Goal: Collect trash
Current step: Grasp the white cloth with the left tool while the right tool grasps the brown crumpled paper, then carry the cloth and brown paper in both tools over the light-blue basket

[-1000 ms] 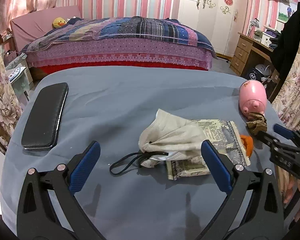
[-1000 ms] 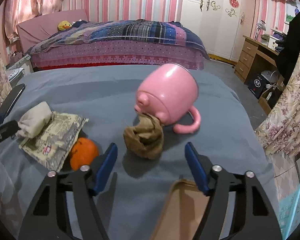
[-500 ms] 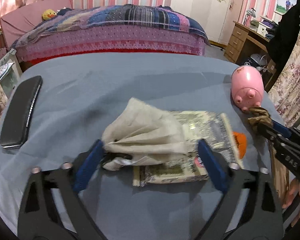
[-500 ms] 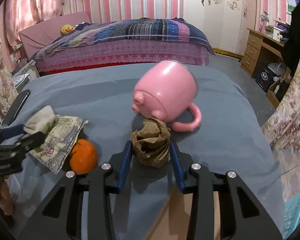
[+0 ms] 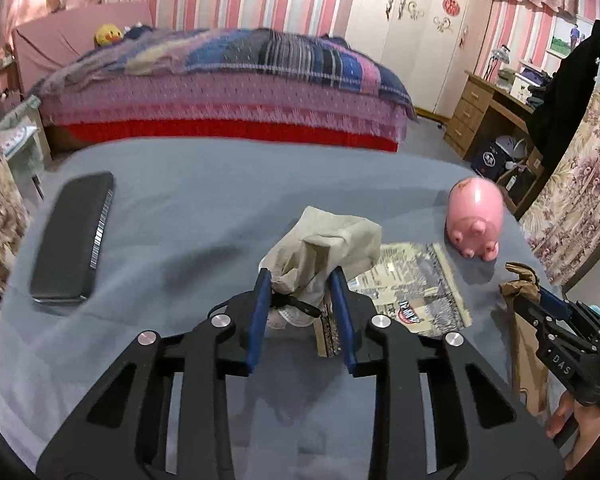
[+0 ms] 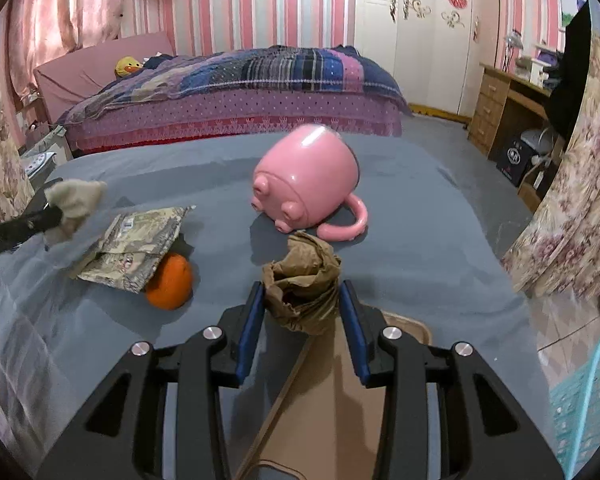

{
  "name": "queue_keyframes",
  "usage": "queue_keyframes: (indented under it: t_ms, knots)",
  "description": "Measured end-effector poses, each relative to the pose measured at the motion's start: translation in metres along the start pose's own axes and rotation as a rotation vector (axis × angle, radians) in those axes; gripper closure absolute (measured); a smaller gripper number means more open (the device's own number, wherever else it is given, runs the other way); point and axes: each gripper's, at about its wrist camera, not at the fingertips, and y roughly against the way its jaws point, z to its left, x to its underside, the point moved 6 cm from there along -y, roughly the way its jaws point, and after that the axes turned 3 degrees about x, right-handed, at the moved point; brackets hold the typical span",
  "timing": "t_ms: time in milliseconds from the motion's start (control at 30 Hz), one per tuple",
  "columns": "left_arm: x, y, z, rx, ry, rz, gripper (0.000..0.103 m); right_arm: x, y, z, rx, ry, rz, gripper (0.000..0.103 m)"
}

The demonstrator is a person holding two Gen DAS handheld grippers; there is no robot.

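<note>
Both claws are closed on trash. Between the blue pads of the left claw (image 5: 300, 288), whose jaws have just been closing, a crumpled beige cloth pouch with a black drawstring (image 5: 324, 252) is pinched and raised a little off the grey cloth-covered surface (image 5: 204, 200). A crumpled wad of brown paper (image 6: 304, 280) is clamped in the right claw (image 6: 302, 308) and held above the near edge of the surface, over a tan cardboard box (image 6: 332, 392) that is seen directly below it.

Several risks can be judged from this. The pouch is gripped only near its gathered neck, so the loose body could slip out if the claw is swung quickly. Its drawstring hangs close to the folded printed paper packet (image 5: 412, 284) lying just beside it; the packet could be dragged along or flipped. That packet is propped on a round orange fruit (image 6: 170, 282), which could be set rolling towards the edge if the packet is disturbed. The paper wad is springy and light, so it could be squeezed out of the pads or be dropped beside the box rather than into it. A pink pig-shaped ceramic mug (image 6: 306, 178) lies on its side just behind the wad and could be knocked by a careless swing. A black rectangular case (image 5: 74, 240) lies well apart to the left and seems out of danger.
</note>
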Motion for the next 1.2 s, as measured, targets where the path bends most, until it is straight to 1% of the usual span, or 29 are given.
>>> queue_keyframes:
  t_ms: [200, 300, 400, 567, 667, 700, 767, 867, 900, 967, 1100, 1200]
  knots:
    - [-0.005, 0.03, -0.002, -0.025, -0.016, -0.046, 0.075, -0.007, 0.01, -0.003, -0.013, -0.001, -0.036, 0.065]
    - [-0.006, 0.04, -0.01, -0.017, -0.007, -0.053, 0.075, -0.008, 0.017, -0.007, -0.007, -0.003, -0.05, 0.065]
    - [-0.007, 0.046, -0.02, -0.012, -0.025, -0.061, 0.075, -0.008, 0.028, -0.012, 0.003, 0.004, -0.062, 0.065]
    - [-0.01, 0.056, -0.047, 0.017, -0.057, -0.079, 0.075, -0.004, 0.054, -0.037, 0.021, -0.015, -0.084, 0.065]
    - [-0.013, 0.064, -0.064, 0.054, -0.059, -0.093, 0.075, 0.001, 0.071, -0.059, 0.04, -0.04, -0.094, 0.065]
    - [-0.013, 0.066, -0.071, 0.063, -0.064, -0.097, 0.075, 0.003, 0.082, -0.072, 0.05, -0.058, -0.107, 0.065]
    - [-0.012, 0.07, -0.091, 0.082, -0.088, -0.107, 0.075, 0.003, 0.091, -0.085, 0.065, -0.068, -0.121, 0.065]
    - [-0.007, 0.072, -0.118, 0.105, -0.125, -0.108, 0.075, 0.01, 0.111, -0.108, 0.113, -0.062, -0.136, 0.065]
    - [-0.004, 0.072, -0.129, 0.116, -0.14, -0.103, 0.075, 0.015, 0.119, -0.121, 0.14, -0.062, -0.138, 0.065]
    - [0.001, 0.072, -0.147, 0.132, -0.16, -0.098, 0.075, 0.019, 0.128, -0.136, 0.161, -0.069, -0.137, 0.065]
    - [0.01, 0.073, -0.182, 0.17, -0.196, -0.087, 0.075, 0.039, 0.148, -0.182, 0.231, -0.1, -0.129, 0.065]
    - [0.017, 0.074, -0.208, 0.202, -0.215, -0.084, 0.075, 0.051, 0.156, -0.207, 0.271, -0.119, -0.119, 0.065]
